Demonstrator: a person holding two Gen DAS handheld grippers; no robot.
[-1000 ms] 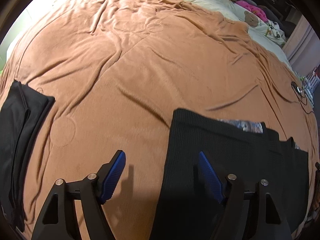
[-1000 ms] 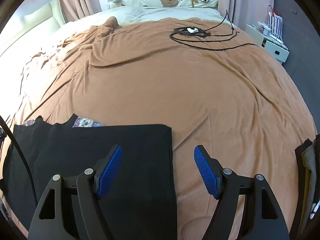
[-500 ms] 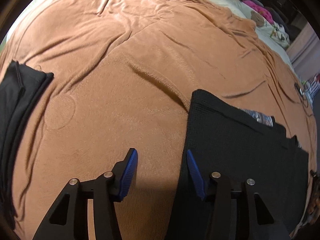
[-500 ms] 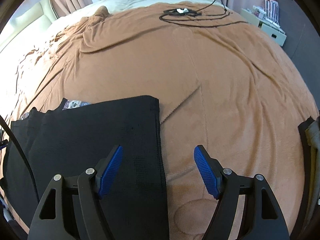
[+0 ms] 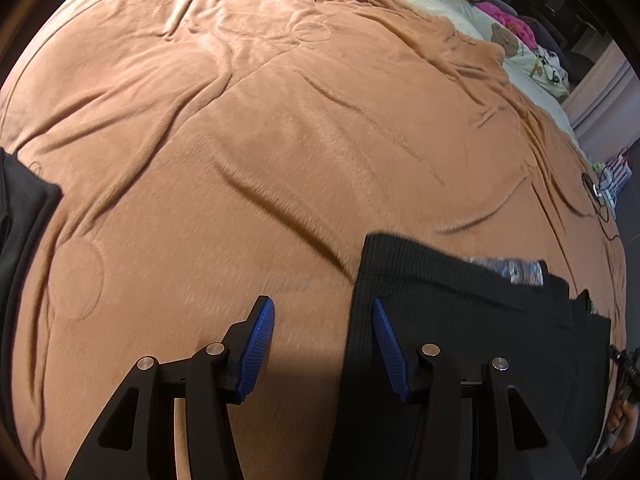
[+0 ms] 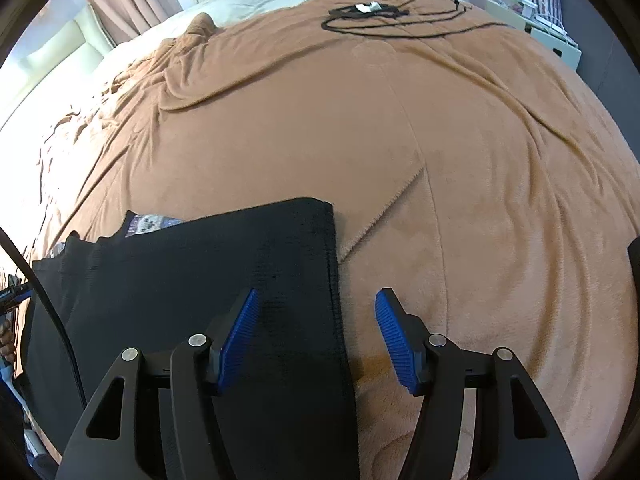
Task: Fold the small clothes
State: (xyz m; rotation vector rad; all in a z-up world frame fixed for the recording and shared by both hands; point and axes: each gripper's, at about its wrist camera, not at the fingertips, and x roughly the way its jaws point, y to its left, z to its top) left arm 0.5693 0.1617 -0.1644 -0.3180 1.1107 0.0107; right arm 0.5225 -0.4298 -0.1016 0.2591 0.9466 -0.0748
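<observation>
A black ribbed garment [image 5: 460, 320] lies flat on the brown blanket [image 5: 280, 140], in the lower right of the left wrist view and the lower left of the right wrist view [image 6: 192, 272]. A bit of patterned cloth [image 5: 504, 268] peeks out at its far edge.

The left gripper [image 5: 323, 344] has its jaws partly apart. They sit on either side of the garment's left edge. One blue pad [image 5: 386, 344] is over the black cloth and the other is over the blanket. Nothing is pinched yet.

The right gripper [image 6: 316, 336] is over the garment's right edge in the same way. Its jaws are closing, with the edge between them, but the pads do not press on it yet.

The step looks like grabbing both side edges to make a fold. To do it well, each gripper should go low enough to catch the black cloth only, not the fluffy blanket under it. Both grippers should pinch at about the same spot along each edge, so the fold comes out straight. Then lift both sides together and slowly, so the cloth does not slip or bunch up.

Another dark garment [image 5: 20, 216] lies at the left side of the left wrist view, well apart.
</observation>
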